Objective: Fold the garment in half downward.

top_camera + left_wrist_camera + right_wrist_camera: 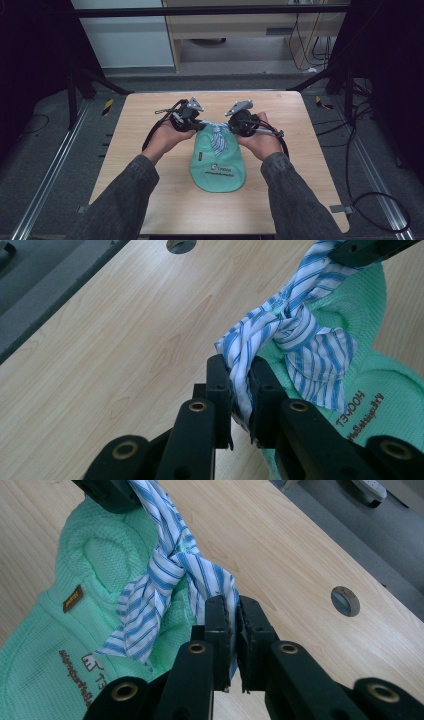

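Wooden table at frame centre, grey floor around it. Left gripper and right gripper each clamp the striped scarf on the green garment.

Your two grippers meet over a green garment on a wooden table.
Your left gripper and right gripper flank a striped strip at the garment's far end, mid-table.
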Demonstrator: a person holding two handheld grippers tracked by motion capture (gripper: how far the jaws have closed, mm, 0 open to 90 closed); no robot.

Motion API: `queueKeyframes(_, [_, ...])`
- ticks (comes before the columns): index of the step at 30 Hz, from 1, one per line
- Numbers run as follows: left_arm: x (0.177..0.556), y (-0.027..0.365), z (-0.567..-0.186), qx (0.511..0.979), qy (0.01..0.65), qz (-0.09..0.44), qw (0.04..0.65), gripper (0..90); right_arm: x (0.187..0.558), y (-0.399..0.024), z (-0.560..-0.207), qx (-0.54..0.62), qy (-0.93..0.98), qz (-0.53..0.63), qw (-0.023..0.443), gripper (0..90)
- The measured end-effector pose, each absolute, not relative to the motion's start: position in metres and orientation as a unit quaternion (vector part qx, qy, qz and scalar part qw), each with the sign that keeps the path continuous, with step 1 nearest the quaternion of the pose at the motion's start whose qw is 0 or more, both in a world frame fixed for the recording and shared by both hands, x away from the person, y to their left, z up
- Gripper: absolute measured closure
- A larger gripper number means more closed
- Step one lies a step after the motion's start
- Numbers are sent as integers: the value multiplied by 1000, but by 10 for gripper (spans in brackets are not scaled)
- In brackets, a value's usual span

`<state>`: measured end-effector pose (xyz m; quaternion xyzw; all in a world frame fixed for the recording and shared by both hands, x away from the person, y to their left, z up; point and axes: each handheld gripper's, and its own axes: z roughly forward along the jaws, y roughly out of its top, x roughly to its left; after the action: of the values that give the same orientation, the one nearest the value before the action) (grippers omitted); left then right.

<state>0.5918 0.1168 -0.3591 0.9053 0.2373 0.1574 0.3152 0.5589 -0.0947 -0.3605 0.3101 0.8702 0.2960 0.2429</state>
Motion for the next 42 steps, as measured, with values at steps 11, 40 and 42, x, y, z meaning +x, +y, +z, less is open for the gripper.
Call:
queueKeyframes(11, [585, 110, -371, 912, 221, 169, 300, 814, 555, -98, -376, 304, 874, 293, 240, 831])
queueKeyframes(40, [581, 99, -382, 912, 206, 201, 292, 811, 550, -101, -396, 315, 867, 297, 248, 813])
queueKeyframes(42, [579, 99, -384, 913, 204, 201, 290, 813, 546, -101, -400, 314, 867, 298, 247, 814])
